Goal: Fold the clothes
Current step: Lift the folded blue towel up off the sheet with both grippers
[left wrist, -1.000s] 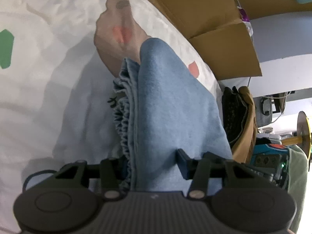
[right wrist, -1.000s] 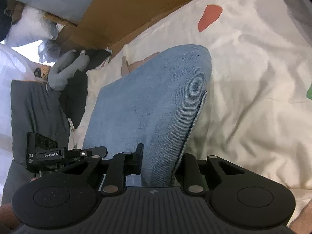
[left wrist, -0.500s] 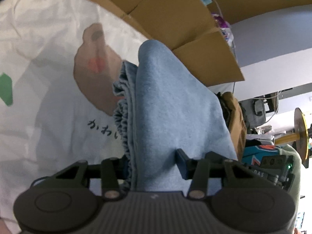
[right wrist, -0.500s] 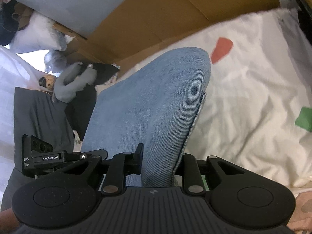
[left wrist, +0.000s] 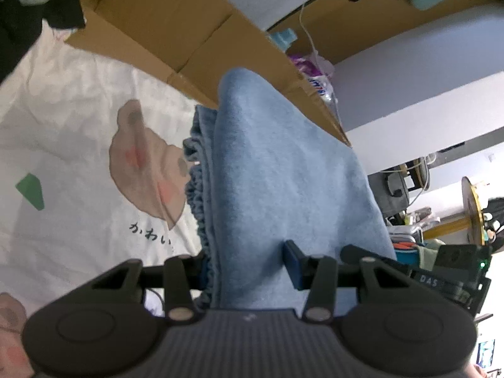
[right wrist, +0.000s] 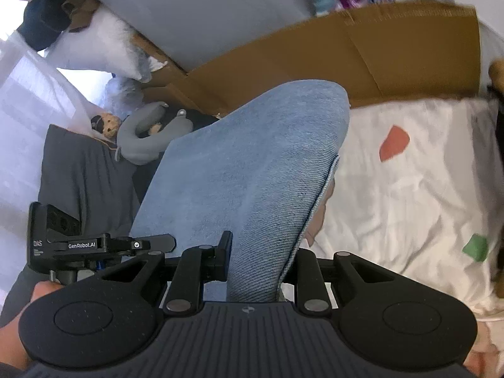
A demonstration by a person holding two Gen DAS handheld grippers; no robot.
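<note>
A light blue denim garment (left wrist: 277, 182) with a gathered elastic waistband hangs in the air, held at two ends. My left gripper (left wrist: 247, 261) is shut on its bunched waistband end, cloth filling the gap between the fingers. In the right wrist view the same garment (right wrist: 252, 170) drapes over my right gripper (right wrist: 260, 258), which is shut on a folded edge of it. The other gripper (right wrist: 94, 245) shows at the left of that view. The garment hangs above a white bedsheet (left wrist: 69, 145) printed with a bear face and coloured shapes.
Flattened cardboard boxes (left wrist: 163, 28) stand along the far side of the bed. A grey pillow (right wrist: 82, 182), a grey neck pillow with a small doll (right wrist: 141, 138) and white bedding lie at the left of the right wrist view. Shelves and clutter (left wrist: 441, 220) fill the room's right side.
Both grippers have risen with the garment still held. The sheet has dropped away below, and more of the cardboard, wall and room shows in both views.
</note>
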